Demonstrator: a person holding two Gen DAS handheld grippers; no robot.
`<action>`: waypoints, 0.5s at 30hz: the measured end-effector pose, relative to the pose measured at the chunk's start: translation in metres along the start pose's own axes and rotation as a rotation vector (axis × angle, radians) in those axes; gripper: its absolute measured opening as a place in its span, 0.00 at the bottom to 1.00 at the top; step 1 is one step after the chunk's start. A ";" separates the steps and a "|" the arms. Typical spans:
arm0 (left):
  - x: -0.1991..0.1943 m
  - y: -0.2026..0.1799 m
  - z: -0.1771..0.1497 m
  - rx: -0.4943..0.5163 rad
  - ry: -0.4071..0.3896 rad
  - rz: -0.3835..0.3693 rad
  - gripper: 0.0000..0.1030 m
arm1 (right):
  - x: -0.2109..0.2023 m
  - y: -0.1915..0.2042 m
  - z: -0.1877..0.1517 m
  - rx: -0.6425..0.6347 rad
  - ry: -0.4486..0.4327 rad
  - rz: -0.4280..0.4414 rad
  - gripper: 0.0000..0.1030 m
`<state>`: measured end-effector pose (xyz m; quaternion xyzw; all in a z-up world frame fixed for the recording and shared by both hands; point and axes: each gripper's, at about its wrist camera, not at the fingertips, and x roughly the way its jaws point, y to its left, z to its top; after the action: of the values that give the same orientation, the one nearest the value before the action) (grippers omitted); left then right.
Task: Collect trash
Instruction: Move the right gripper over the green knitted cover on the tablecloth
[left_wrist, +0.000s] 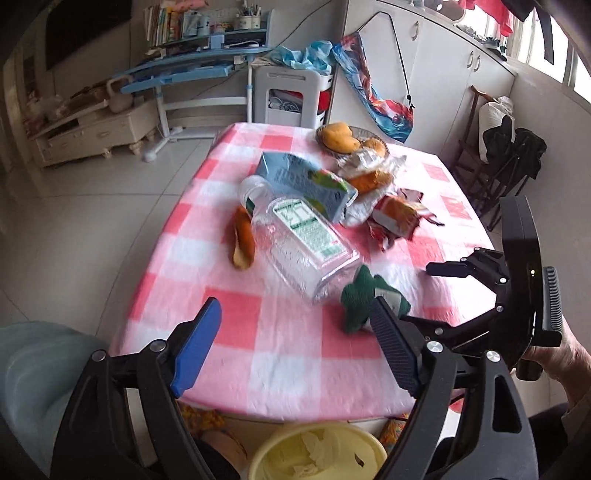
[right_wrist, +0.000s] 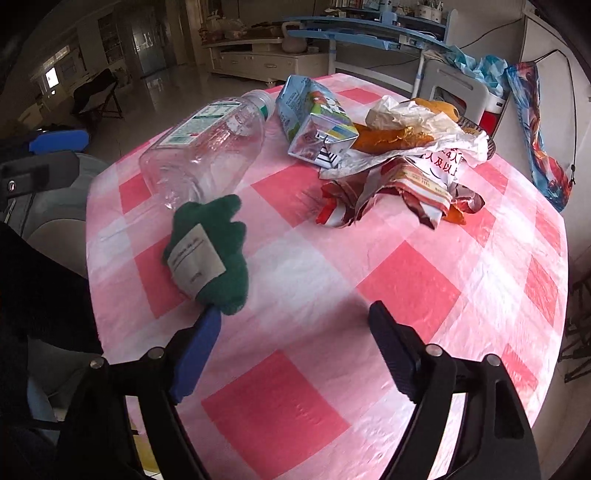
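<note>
Left side first: the left hand-held gripper (left_wrist: 295, 350) hangs over the near edge of the surface (left_wrist: 288, 373) with its jaws wide and nothing between them. Just below it, near the person, sits the yellow bin (left_wrist: 317, 452), with crumpled paper already inside. On the pink checked cloth the trash is spread out: an orange peel (left_wrist: 242, 240) at the left, then the clear plastic bottle (left_wrist: 295, 236) lying on its side, its base pointing toward us. Behind it lies the blue carton (left_wrist: 303, 181), and further right the crumpled snack wrappers (left_wrist: 397, 216) — a heap with white paper and more peel tangled in. Near the bottle's base rests a green glove (right_wrist: 210, 251) with a paper tag.

Over to the right hand-held gripper (right_wrist: 295, 350): jaws wide too, empty, its blue finger just touching or overlapping the glove's near end; I cannot tell which.

This looks like the reach between pickups. Next move, by my reckoning, is to settle one gripper around a piece, the glove or the bottle being closest, close firmly, then carry it back over the near edge to the bin.
</note>
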<state>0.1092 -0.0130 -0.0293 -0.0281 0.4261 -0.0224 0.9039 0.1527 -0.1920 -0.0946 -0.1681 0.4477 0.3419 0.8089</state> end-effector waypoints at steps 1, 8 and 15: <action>0.003 0.000 0.005 0.005 -0.008 0.010 0.81 | 0.003 -0.003 0.002 -0.002 0.004 0.007 0.88; 0.018 0.013 0.017 -0.040 -0.001 0.024 0.83 | 0.011 -0.007 0.010 -0.017 0.001 0.015 0.93; 0.010 0.034 0.018 -0.087 -0.020 0.035 0.86 | 0.007 -0.007 0.010 -0.017 0.001 0.020 0.94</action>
<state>0.1299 0.0210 -0.0279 -0.0603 0.4181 0.0124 0.9063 0.1667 -0.1885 -0.0957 -0.1707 0.4468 0.3535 0.8039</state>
